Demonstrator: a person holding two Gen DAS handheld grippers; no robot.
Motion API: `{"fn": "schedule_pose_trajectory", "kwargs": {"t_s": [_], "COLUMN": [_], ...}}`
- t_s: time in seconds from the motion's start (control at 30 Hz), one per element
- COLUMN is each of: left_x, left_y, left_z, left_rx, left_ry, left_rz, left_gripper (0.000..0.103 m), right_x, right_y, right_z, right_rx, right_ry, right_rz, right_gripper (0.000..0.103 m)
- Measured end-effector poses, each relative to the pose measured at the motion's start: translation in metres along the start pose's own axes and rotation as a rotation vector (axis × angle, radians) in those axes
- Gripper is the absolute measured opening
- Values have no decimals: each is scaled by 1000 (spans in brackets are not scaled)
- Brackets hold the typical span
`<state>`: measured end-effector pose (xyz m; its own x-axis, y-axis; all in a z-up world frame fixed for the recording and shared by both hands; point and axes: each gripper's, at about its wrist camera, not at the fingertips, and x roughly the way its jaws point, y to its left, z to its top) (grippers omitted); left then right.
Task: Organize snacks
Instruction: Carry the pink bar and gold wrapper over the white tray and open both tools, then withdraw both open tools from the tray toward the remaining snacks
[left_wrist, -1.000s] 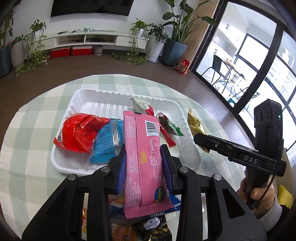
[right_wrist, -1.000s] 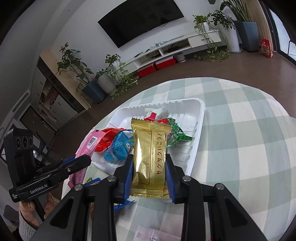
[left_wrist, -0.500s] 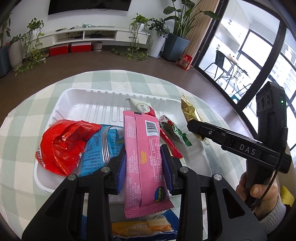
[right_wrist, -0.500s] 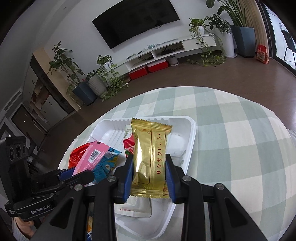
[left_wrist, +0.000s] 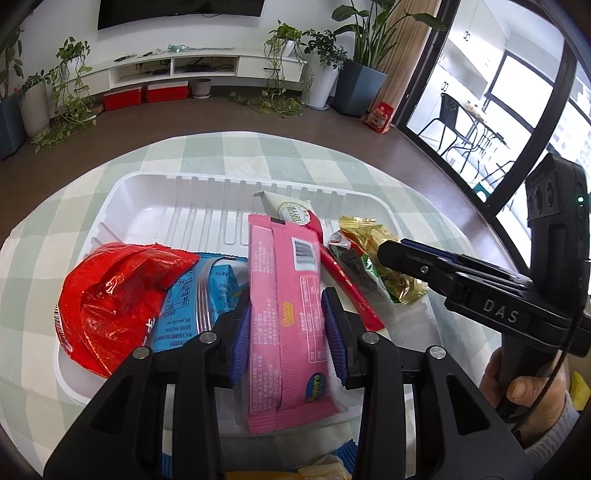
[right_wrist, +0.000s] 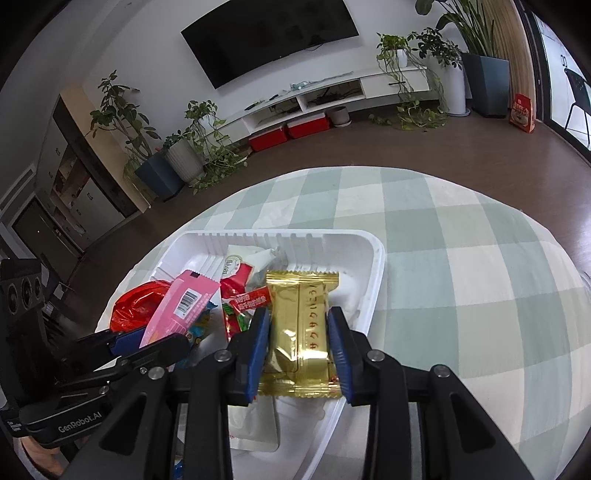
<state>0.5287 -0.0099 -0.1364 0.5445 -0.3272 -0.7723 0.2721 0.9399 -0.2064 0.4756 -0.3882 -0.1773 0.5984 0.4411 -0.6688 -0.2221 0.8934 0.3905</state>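
Snacks in both grippers have travelled from outside the tray (left_wrist: 110, 192) to above it over the last second. The left gripper (left_wrist: 286, 328) is clamped on a pink bar (left_wrist: 284, 295), which now hangs over the tray's 6 o'clock edge with its far end pointing to 12, beside a blue pack (left_wrist: 192, 295) and a red bag (left_wrist: 114, 288) at 9 o'clock. The right gripper (right_wrist: 299, 347) grips a gold wafer (right_wrist: 301, 325); a second ago it was short of the rim, and now it sits inside the tray's 3 o'clock side, close to a red sachet (right_wrist: 251, 301). Both deliveries look nearly complete: judging by the positions, letting go is what remains. More packets show at the lower edge of the left view, so further trips seem likely.
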Motion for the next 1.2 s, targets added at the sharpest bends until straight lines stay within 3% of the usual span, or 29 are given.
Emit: {"fn": "schedule_pose_trajectory", "kwargs": {"t_s": [0.13, 0.37, 0.6, 0.97, 1.2], "left_x": [0, -11, -46, -118, -137], "left_y": [-3, -3, 5, 26, 19], "left_z": [-1, -2, -12, -69, -108], "left_rx": [11, 12, -24, -89, -94], "left_ry": [-9, -39, -88, -127, -102], "left_rz": [1, 7, -2, -3, -2], "left_gripper": [37, 37, 38, 42, 42], "right_x": [-3, -16, -33, -76, -96], "right_y": [3, 7, 20, 52, 49], "right_z": [0, 2, -2, -36, -76], "right_rx": [-24, -51, -90, -263, -322], "right_ry": [-14, -54, -76, -73, -25], "right_rz": [-16, -23, -4, 35, 54], "right_gripper": [48, 50, 55, 62, 65]}}
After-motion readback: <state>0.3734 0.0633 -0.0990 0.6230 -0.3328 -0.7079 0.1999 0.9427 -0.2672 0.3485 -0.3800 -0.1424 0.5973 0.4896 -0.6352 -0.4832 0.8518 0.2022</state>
